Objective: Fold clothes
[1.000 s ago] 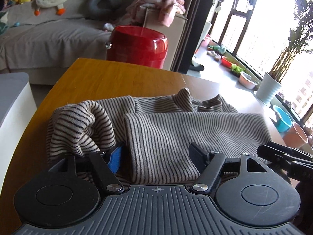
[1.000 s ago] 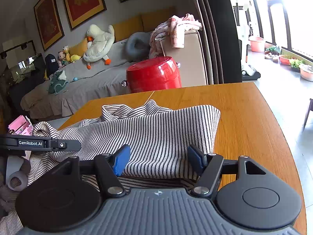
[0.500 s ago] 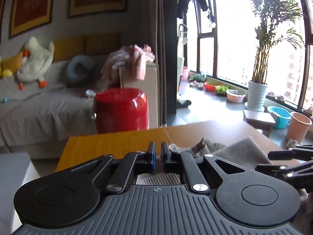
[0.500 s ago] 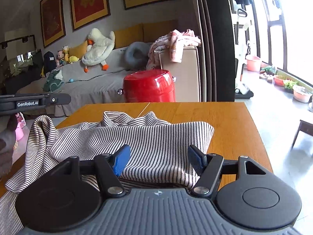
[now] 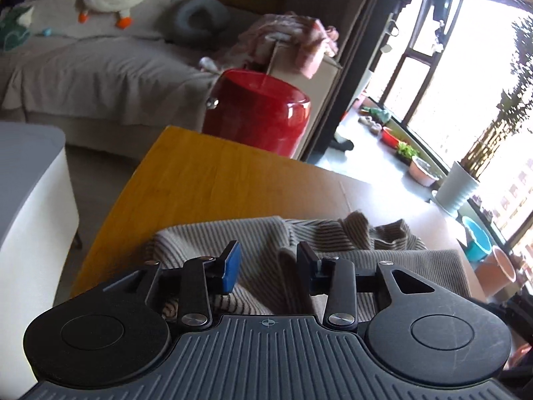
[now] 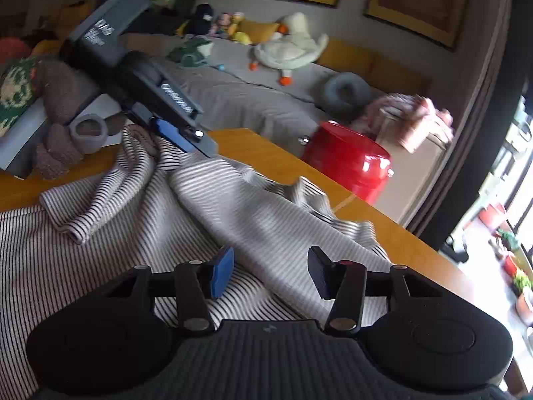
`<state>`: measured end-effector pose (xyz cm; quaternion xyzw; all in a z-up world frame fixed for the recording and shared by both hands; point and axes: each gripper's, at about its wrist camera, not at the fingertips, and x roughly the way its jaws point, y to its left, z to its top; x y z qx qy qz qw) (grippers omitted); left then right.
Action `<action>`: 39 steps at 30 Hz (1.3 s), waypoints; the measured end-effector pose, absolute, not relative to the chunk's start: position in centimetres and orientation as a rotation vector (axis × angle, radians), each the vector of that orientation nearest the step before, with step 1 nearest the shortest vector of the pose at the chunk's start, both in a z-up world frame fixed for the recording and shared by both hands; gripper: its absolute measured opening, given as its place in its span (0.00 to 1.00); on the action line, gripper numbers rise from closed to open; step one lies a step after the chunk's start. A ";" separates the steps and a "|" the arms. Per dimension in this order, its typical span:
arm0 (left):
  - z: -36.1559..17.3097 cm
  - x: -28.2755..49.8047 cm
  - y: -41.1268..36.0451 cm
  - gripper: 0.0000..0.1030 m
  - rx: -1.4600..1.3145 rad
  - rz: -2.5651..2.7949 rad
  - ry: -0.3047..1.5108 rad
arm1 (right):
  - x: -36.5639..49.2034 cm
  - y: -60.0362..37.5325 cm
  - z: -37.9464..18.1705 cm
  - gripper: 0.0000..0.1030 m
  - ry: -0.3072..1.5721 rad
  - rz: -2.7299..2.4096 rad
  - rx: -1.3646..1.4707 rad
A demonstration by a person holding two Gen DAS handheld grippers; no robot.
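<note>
A striped garment (image 6: 206, 220) lies rumpled across the near part of a wooden table (image 5: 213, 180), with folds and a raised ridge running toward the far left. The right gripper (image 6: 269, 271) hangs just above the cloth near its right edge; its jaws are closing, with fabric under the gap but not pinched by the blue pads. The left gripper (image 5: 268, 265) is over the garment's left end, its jaws parting, and a fold of cloth stands between them. A red stool (image 5: 258, 113) sits beyond the table.
</note>
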<state>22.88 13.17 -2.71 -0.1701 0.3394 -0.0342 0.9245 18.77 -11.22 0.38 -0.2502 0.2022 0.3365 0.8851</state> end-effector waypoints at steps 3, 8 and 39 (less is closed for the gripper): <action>-3.8 22.8 14.6 0.44 -0.422 -0.055 0.733 | 19.8 -7.5 -1.0 0.48 0.431 0.742 -0.554; -4.3 21.8 15.2 0.47 -0.441 -0.056 0.720 | 22.0 -7.0 -0.1 0.08 0.494 0.731 -0.398; -3.4 18.5 16.3 0.80 -0.543 -0.130 0.669 | 21.4 -7.3 1.2 0.27 0.465 0.696 -0.340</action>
